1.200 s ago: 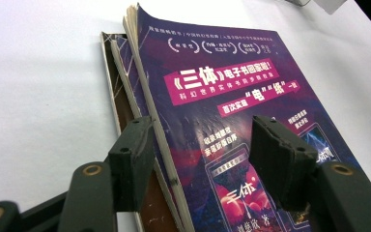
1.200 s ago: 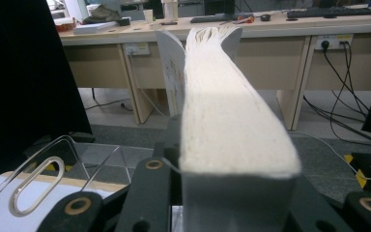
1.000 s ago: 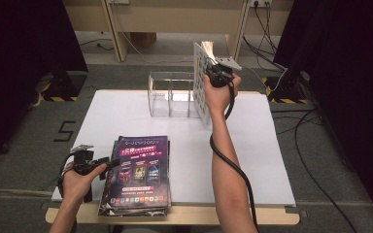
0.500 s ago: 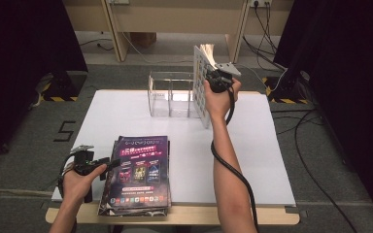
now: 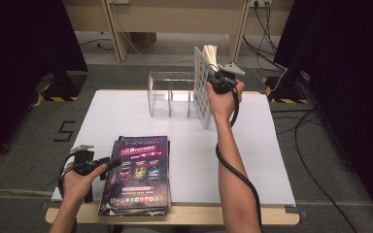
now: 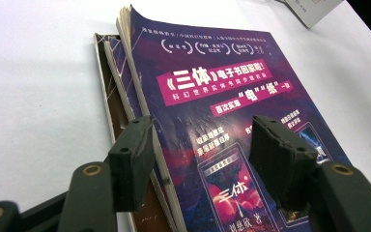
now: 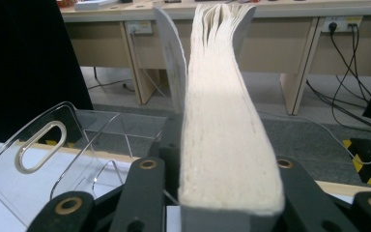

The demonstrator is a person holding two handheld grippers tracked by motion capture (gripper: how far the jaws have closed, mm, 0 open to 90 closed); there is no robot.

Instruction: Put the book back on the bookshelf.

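Observation:
A thick white-paged book (image 5: 201,92) stands upright on the white table (image 5: 126,111), against the right end of a clear acrylic rack (image 5: 170,94). My right gripper (image 5: 217,77) is at the book's top edge. In the right gripper view its jaws straddle the page block (image 7: 227,145). The jaws have just been opening, a dark gap shows beside the left jaw, and the front cover splays away. The rack (image 7: 38,150) lies just to the left. My left gripper (image 5: 108,161) is open at the left edge of a stack of purple-covered books (image 5: 138,170), one jaw beside the stack (image 6: 232,96) and one over the cover.
A wooden bench (image 5: 175,19) stands beyond the table, with cables (image 5: 315,126) across the floor at the right. Dark curtains flank both sides. The book stack reaches the table's front edge (image 5: 199,213).
The right hand has sunk a little at the top of the upright book. The left hand and the purple stack have stayed where they were.

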